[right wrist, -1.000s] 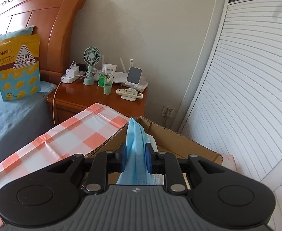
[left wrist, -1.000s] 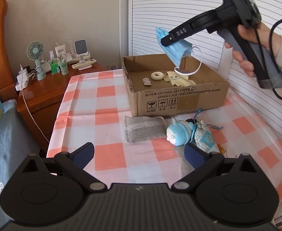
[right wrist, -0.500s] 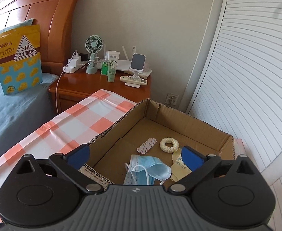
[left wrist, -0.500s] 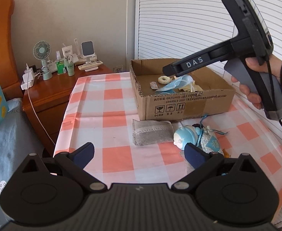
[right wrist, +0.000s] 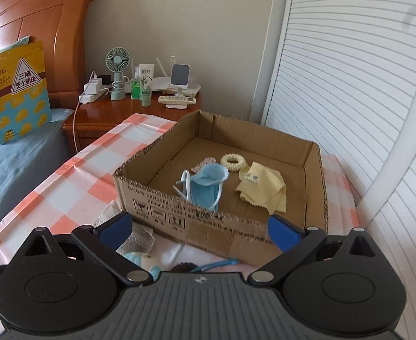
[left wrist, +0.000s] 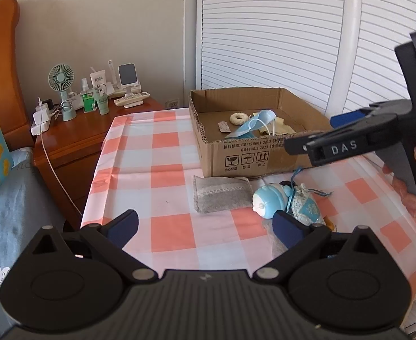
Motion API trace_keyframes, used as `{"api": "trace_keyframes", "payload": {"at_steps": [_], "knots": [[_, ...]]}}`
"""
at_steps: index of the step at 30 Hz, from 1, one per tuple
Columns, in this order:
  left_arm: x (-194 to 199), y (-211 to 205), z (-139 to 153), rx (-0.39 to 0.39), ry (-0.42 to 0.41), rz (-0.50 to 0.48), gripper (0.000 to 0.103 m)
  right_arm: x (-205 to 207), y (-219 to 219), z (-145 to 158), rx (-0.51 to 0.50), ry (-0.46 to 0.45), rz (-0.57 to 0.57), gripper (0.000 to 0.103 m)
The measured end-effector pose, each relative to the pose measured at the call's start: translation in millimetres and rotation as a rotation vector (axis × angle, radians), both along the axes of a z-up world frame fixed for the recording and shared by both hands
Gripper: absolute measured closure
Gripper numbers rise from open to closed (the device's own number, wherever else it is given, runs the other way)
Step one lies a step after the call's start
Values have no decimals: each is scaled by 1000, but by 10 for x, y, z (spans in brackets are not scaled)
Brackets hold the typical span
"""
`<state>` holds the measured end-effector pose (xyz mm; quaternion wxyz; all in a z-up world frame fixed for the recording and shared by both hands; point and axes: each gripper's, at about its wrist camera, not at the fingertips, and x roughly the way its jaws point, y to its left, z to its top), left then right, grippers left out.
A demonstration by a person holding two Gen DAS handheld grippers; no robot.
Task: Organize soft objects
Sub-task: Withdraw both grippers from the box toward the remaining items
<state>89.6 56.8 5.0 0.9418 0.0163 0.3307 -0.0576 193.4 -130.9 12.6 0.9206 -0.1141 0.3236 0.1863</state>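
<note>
Blue doll (right wrist: 141,257) half hidden behind the right gripper (right wrist: 200,231), fingers spread.

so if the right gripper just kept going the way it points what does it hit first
Most likely the near wall of the cardboard box, which sits between its open jaws; the blue face mask lies just past it inside. Depth is uncertain.

My right hand-held gripper (right wrist: 199,228) has just been opening; its blue pads stand wide with nothing between them. Beyond it, the open brown cardboard box (right wrist: 202,222) on the checked bench (right wrist: 74,181) holds a crumpled blue face mask (right wrist: 205,188), a cream ring-shaped scrunchie (right wrist: 232,162) and a yellow cloth (right wrist: 261,185).
</note>
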Motion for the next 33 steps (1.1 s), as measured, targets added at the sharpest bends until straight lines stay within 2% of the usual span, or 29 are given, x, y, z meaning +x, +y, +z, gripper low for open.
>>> {"api": "trace_keyframes", "payload": {"at_steps": [11,17,21,33], "knots": [[-19,-70,-41,11,15,-19,2,-495,-426,-451,-7,83,-174,0],[-12,-144,-63,20,26,-30,2,-610,-554,-730,-12,163,-214,0],[-14,-189,-71,32,31,-35,2,-596,-546,-850,-24,184,-216,0],[39,-291,-114,56,53,-37,2,-550,-679,-903,-51,151,-234,0]]}}
